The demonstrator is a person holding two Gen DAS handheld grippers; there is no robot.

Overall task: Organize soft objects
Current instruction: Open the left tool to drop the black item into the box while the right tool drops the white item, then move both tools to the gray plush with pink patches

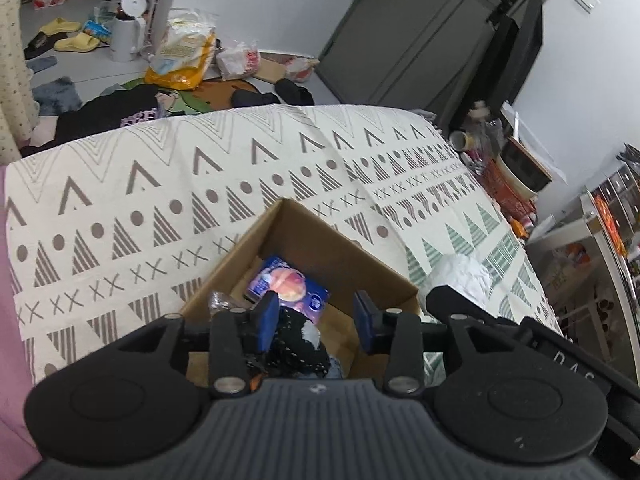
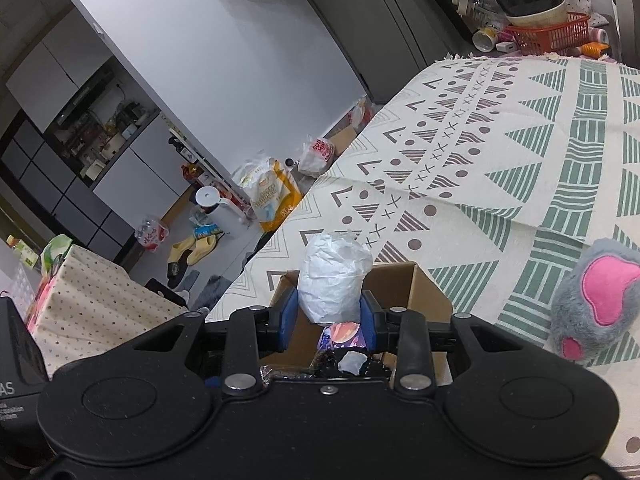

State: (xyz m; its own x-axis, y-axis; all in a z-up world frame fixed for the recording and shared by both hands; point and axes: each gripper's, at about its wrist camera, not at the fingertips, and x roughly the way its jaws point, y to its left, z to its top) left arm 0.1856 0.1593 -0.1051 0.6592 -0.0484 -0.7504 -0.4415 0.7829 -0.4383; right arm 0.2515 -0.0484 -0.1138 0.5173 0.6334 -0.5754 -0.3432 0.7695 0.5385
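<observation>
1. Your cloth (image 1: 168, 184) is cream, printed with brown-grey chevrons, dots, striped triangles and crosses; toward one end the triangles and bars turn green.
2. The box (image 1: 320, 248) is plain brown cardboard.
3. Inside it you have a blue packet (image 1: 288, 286) with a pink-orange round picture, and a black fabric (image 1: 296, 344) with small pale specks.
4. The bundle (image 2: 334, 280) between your right gripper's (image 2: 330, 316) blue pads (image 2: 289, 314) is crinkled white.
5. The plush toy (image 2: 596, 300) is grey with bright pink patches (a paw shape, by the look).
6. The left gripper's (image 1: 316, 320) pads (image 1: 267, 320) are blue too, on black bodies.
</observation>
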